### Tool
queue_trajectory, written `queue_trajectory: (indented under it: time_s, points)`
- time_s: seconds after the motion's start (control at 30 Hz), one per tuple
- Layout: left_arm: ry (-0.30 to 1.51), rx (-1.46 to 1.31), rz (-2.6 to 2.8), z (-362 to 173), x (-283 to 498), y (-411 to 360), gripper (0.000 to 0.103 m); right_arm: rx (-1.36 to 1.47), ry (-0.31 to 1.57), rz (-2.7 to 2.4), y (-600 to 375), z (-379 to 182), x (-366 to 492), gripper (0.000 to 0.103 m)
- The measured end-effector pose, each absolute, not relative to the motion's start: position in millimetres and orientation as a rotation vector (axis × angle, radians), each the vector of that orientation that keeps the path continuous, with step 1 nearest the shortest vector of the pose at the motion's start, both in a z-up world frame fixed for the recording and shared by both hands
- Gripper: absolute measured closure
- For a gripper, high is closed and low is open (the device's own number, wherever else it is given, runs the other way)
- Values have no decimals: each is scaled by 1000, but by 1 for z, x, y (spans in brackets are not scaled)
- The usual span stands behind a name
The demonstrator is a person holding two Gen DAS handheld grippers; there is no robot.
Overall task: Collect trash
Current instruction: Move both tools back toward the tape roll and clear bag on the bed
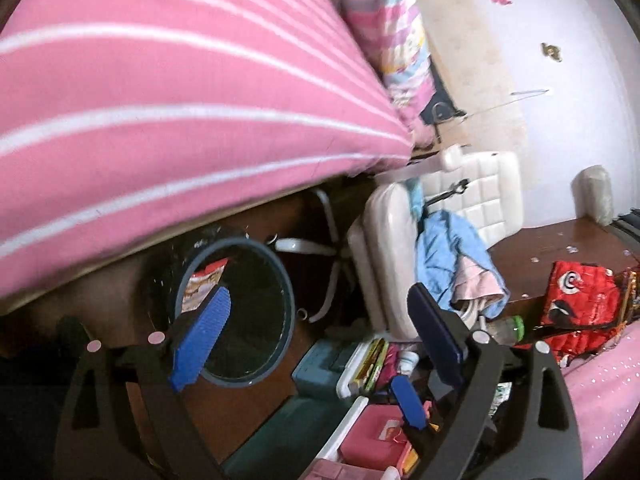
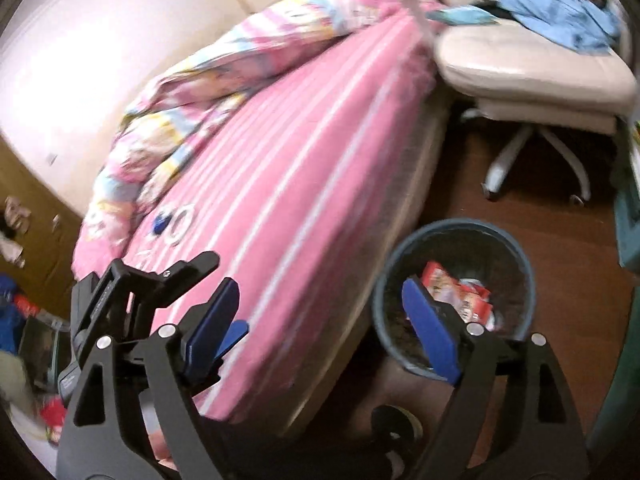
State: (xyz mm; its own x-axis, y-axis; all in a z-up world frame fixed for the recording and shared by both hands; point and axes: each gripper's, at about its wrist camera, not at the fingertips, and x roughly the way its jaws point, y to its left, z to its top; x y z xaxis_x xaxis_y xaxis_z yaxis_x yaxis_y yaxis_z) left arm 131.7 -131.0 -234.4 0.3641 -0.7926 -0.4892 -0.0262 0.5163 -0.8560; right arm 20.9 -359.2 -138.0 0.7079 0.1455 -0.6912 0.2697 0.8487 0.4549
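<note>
Both hand-held grippers hang over the floor beside the bed, and neither one has anything in it. The left hand-held gripper (image 1: pixel 320 320) stands with its blue pads (image 1: pixel 202 330) spread wide, nothing between them, touching nothing I can make out. Past its left pad, at about ten o'clock in its own view, sits the round trash bin (image 1: pixel 288 308), dark inside with a blue-grey rim, and a red and white wrapper (image 1: pixel 202 282) lies against the inner wall.

The right hand-held gripper (image 2: pixel 324 320) is likewise wide apart and empty. From its camera the trash bin (image 2: pixel 524 280) stands on the brown floor (image 2: pixel 560 232) at roughly four o'clock, just beside the edge of the pink striped mattress (image 2: pixel 304 184), with red wrappers (image 2: pixel 460 292) heaped at the bottom (the picture is blurred, so I cannot tell how many).

A white office chair (image 2: pixel 528 64) stands at one o'clock beyond the bin, blue cloth (image 2: pixel 556 12) draped over it. The other gripper shows at eight o'clock, low over the mattress edge.
</note>
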Motion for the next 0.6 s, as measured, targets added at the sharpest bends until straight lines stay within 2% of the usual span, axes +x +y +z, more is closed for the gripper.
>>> queue_trajectory:
  time_s: [0.27, 0.6]
  points:
    - [1008, -911, -580, -203, 114, -68, 15, 493, 761, 60, -293, -98, 37, 19]
    - [910, -1005, -518, -187, 113, 25, 15, 390, 767, 178, -217, -80, 58, 19]
